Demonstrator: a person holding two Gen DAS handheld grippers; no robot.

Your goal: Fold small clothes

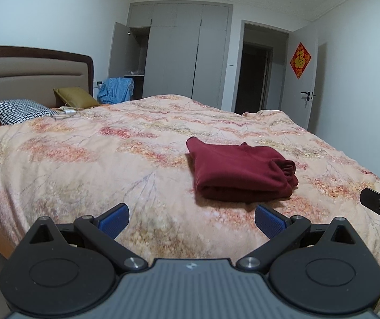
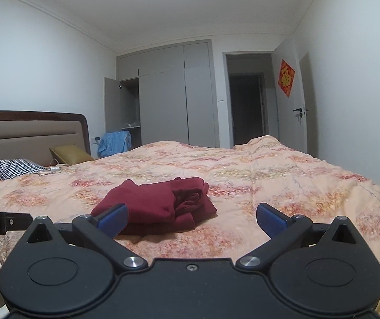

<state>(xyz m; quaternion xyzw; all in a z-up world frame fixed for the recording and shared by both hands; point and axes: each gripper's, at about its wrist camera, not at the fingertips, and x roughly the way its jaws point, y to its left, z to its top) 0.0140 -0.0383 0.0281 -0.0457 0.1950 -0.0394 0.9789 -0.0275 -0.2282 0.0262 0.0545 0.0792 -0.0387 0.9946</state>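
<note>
Both tongs hang spread and empty: left tongs [image 1: 191, 219] short of the folded dark-red fleece garment [image 1: 239, 171], right tongs [image 2: 191, 219] nearer its loose rolled end; it lies mid-bed on the peach floral quilt [image 1: 83, 164]; snagging that soft quilt, or nudging the roll, could undo the fold.

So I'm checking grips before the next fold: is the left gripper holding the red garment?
No, the left gripper is open with nothing between its fingers, and the red garment lies folded on the bedspread beyond it.

Left gripper [image 1: 191, 220] jaws spread wide, right gripper [image 2: 192, 219] likewise, both empty
</note>
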